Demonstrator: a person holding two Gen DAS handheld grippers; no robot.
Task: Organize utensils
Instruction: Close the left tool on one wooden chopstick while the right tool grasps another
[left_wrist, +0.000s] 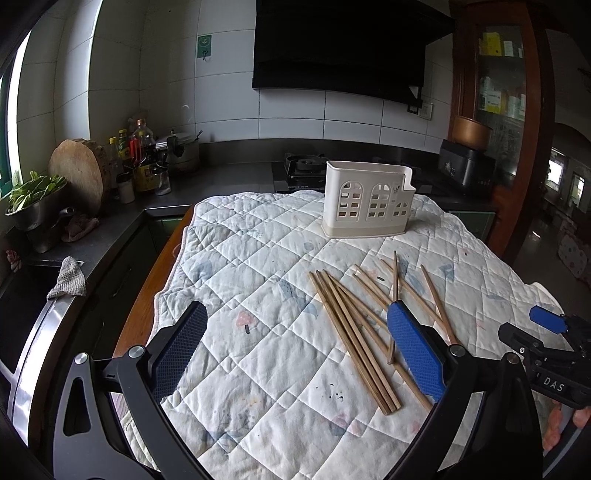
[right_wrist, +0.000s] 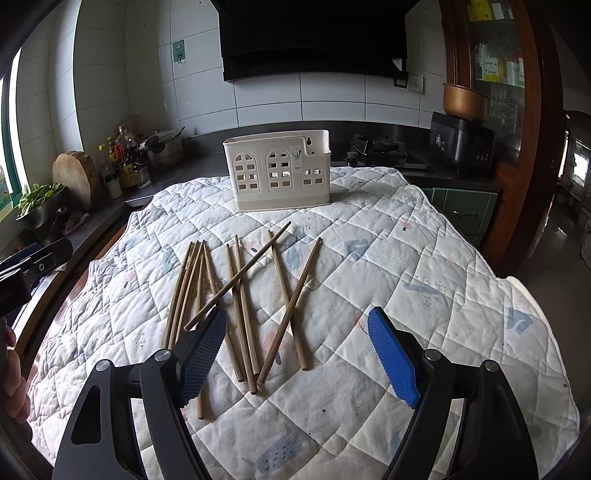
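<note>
Several wooden chopsticks (right_wrist: 240, 295) lie scattered on a quilted cloth (right_wrist: 388, 258); the same chopsticks (left_wrist: 354, 332) show in the left wrist view. A white utensil holder (right_wrist: 279, 171) with arched cut-outs stands upright at the far side of the cloth, seen also as the holder (left_wrist: 367, 197). My right gripper (right_wrist: 297, 321) hovers open over the near ends of the chopsticks, with some lying between its blue pads (right_wrist: 391, 354) untouched. My left gripper (left_wrist: 295, 314) is open over bare cloth left of the pile. The right gripper (left_wrist: 546, 321) shows at that view's right edge.
A dark counter (left_wrist: 221, 177) behind the table carries bottles (left_wrist: 142, 155), a round wooden board (left_wrist: 77, 173), a bowl of greens (left_wrist: 35, 199) and a gas stove (right_wrist: 380, 147). A brown cabinet (right_wrist: 491, 74) stands at right. The table's wooden edge (left_wrist: 147, 288) shows at left.
</note>
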